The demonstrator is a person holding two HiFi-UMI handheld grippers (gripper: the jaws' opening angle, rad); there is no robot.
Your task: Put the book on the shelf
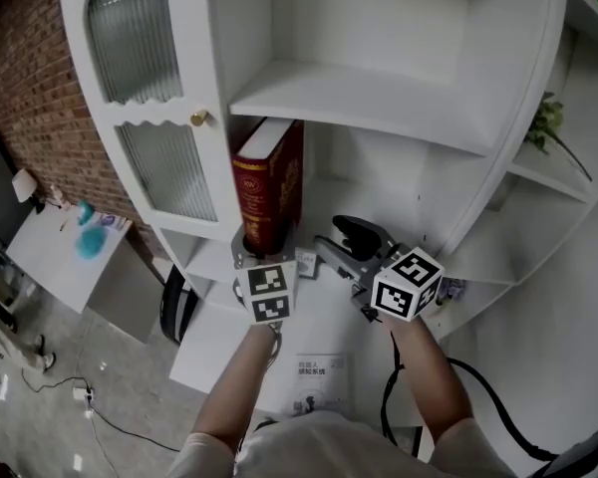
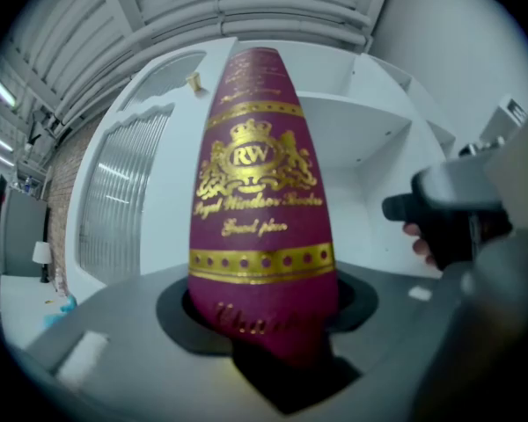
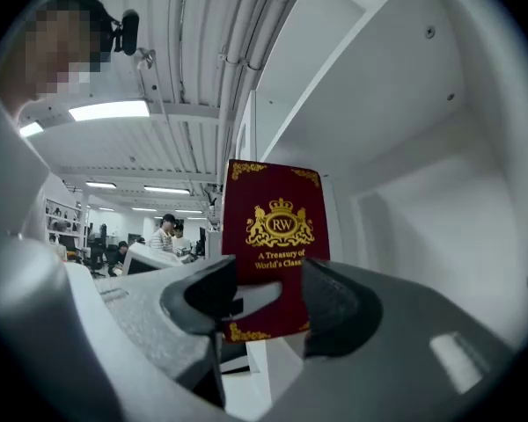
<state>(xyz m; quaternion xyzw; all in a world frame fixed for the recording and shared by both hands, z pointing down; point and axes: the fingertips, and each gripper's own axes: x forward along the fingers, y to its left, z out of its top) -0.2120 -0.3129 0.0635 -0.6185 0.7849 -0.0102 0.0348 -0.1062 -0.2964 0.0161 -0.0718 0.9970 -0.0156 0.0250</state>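
The left gripper is clamping the lower end of the book's spine. In the left gripper view the dark red spine with its gold crest is filling the gap between the jaws, and both pads are pressing on it. The book is standing upright, spine toward the person. It is sitting in the opening of the white cabinet, under the upper shelf and just beside the glass door with its gold knob. The left gripper is covering the book's bottom edge, so I cannot tell whether it is resting on the lower shelf.

The right gripper is hanging just to the right of the book and pointing toward it, with its jaws partly open and nothing between them. In the right gripper view the book's front cover is showing through the gap, beyond the jaws and apart from them. The left gripper view is catching the right gripper at its right edge, with the fingers of a hand showing beside it.

A plant is sitting on a side shelf at the cabinet's right. A printed sheet is lying on the cabinet's bottom ledge near the person. Left of the cabinet, a small worktop is carrying a blue thing in front of a brick wall.
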